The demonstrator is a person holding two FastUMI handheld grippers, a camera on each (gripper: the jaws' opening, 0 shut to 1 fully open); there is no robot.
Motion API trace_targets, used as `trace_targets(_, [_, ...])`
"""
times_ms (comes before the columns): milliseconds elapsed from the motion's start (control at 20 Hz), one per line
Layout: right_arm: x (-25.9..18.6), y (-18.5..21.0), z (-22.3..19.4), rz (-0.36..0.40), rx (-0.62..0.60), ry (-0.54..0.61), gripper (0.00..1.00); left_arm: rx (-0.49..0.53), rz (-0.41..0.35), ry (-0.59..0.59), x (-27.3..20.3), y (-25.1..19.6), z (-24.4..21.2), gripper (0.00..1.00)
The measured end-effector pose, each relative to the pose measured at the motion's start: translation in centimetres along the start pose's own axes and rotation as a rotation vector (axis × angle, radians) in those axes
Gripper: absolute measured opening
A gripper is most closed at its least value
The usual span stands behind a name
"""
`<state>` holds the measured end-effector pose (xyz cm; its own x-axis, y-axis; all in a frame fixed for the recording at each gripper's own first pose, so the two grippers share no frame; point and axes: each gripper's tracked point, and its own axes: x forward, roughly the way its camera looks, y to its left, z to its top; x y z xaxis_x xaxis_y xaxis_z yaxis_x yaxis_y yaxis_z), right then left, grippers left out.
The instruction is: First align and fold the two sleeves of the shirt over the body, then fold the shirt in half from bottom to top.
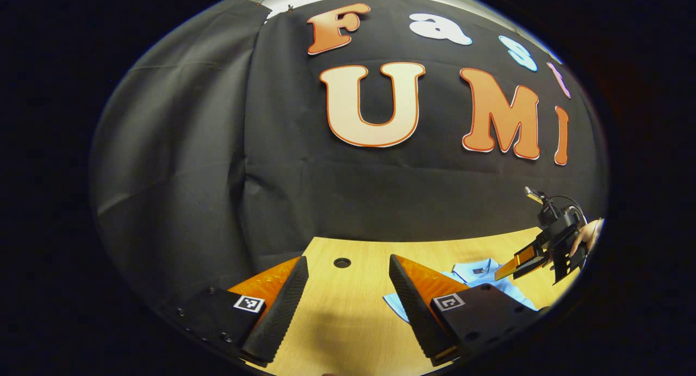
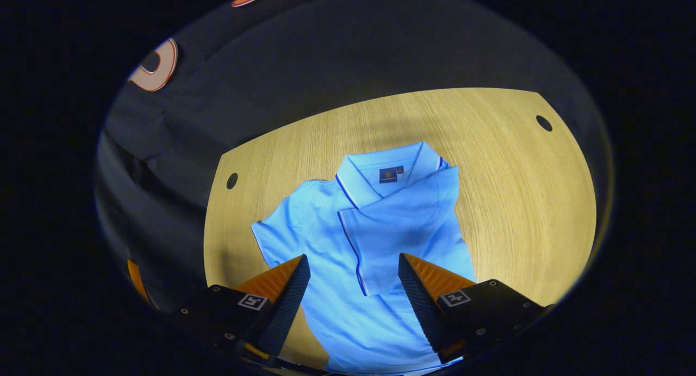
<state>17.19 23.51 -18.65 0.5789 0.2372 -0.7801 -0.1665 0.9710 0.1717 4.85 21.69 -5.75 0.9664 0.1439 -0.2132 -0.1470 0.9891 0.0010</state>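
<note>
**One sleeve folded, the other still out**

Light blue shirt (image 2: pixel 375 240) flat on the wooden table (image 2: pixel 522 191), collar (image 2: pixel 389 169) toward the far edge. In the right gripper view, one sleeve (image 2: pixel 402 229) already laid over the body; the other sleeve (image 2: pixel 274 229) spread to the side. Right tool (image 2: pixel 353 289) hovering above the shirt, jaws spread, pinching nothing. Left tool (image 1: pixel 348 294) over bare table just beside the shirt, jaws also spread and empty.

Best to pinch the loose sleeve at its cuff edge, lift just clear, carry across to overlap the folded one, edges aligned, cloth kept smooth. Risk: dragging the body askew.
</note>
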Motion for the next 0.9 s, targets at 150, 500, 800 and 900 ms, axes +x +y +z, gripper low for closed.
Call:
trace_targets(150, [-1.9,-0.8,0.9,-0.005,0.006,-0.072,0.98,0.025,-0.015,0.052,1.6,-1.4,-0.1,0.97])
trace_targets(500, [-8.2,-0.9,2.0,0.079,0.075,-0.189,0.99,-0.056,-0.075,0.338,5.9,-4.4,-4.5,0.97])
trace_targets(800, [-11.6,-3.4,2.0,0.093,0.078,-0.237,0.99,-0.158,-0.11,0.62,10.5,-7.3,-9.8,0.97])
trace_targets(900, [-12.1,-4.4,1.8,0.095,0.093,-0.246,0.99,-0.235,-0.107,0.732,11.9,-8.6,-12.2,0.97])
